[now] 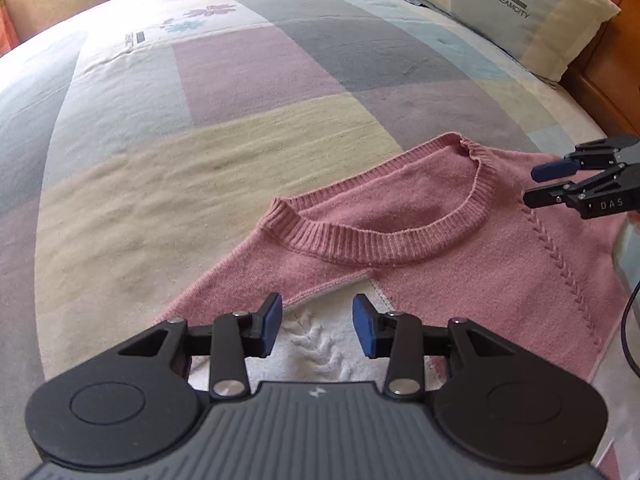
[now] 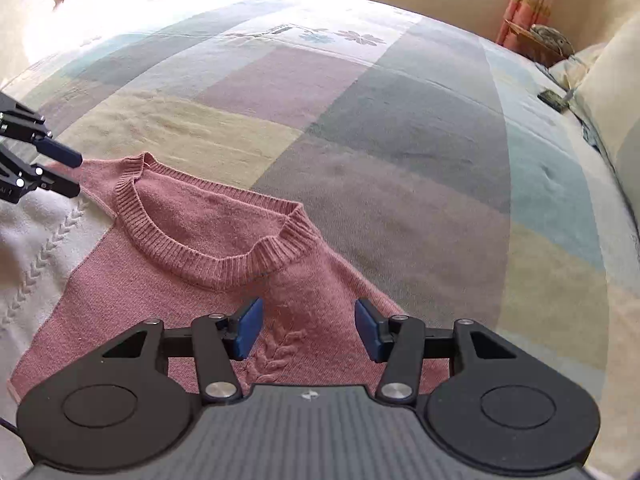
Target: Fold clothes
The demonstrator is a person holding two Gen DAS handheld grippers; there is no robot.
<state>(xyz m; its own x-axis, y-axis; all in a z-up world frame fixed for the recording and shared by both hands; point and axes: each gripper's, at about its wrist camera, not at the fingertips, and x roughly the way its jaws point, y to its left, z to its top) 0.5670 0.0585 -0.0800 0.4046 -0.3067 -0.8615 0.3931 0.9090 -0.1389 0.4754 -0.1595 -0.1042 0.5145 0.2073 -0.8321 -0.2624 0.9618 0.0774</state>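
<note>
- Sweater (image 1: 440, 208) lies flat on the bed (image 1: 240, 80), collar ahead of both claws.
- Left claw (image 1: 318, 326) and right claw (image 2: 308, 330): jaws apart, empty.
- Judged: a fold wants a shoulder edge gripped.

Dusty pink sweater (image 1: 420, 208) on a pastel patchwork bedspread (image 1: 240, 80)

The sweater is pink with a ribbed collar, a braided stitch line and a white panel at 6 o'clock. The bedspread shows mauve, grey, cream and pale blue blocks with flower prints at 11 o'clock. The pillow (image 1: 516, 8) at 1 o'clock matches. Each tool (image 1: 318, 330) is black with blue pads (image 1: 273, 322).
</note>
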